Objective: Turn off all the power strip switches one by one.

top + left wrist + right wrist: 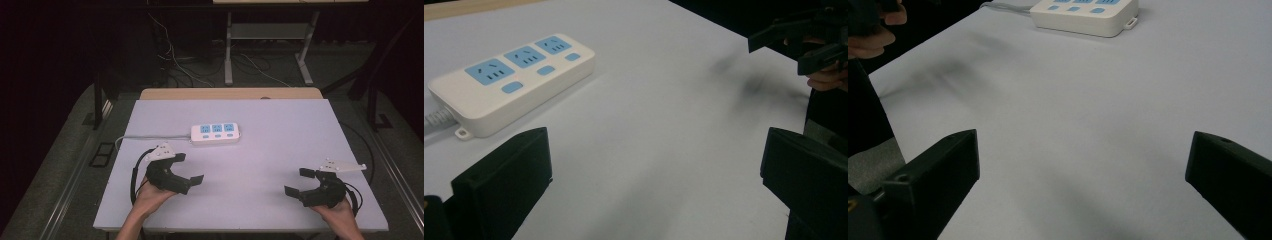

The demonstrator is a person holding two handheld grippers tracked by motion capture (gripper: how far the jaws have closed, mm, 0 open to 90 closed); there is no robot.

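Note:
A white power strip [215, 133] with three blue sockets and a grey cable lies near the middle of the white table [280, 125]. My left gripper [189, 168] is open over the near left part of the table, its jaws empty. In the left gripper view the power strip [511, 80] lies ahead on the left, and the right gripper [796, 42] shows far right. My right gripper [300, 182] stands open near the front right, jaws empty. In the right gripper view the power strip [1085, 15] lies far ahead.
The strip's cable [150, 136] runs left off the table edge. A wooden desk edge [230, 93] borders the table's far side. Beyond it are metal table legs [228, 50] and loose wires on a dark carpet. A black cable [134, 175] trails from the left gripper.

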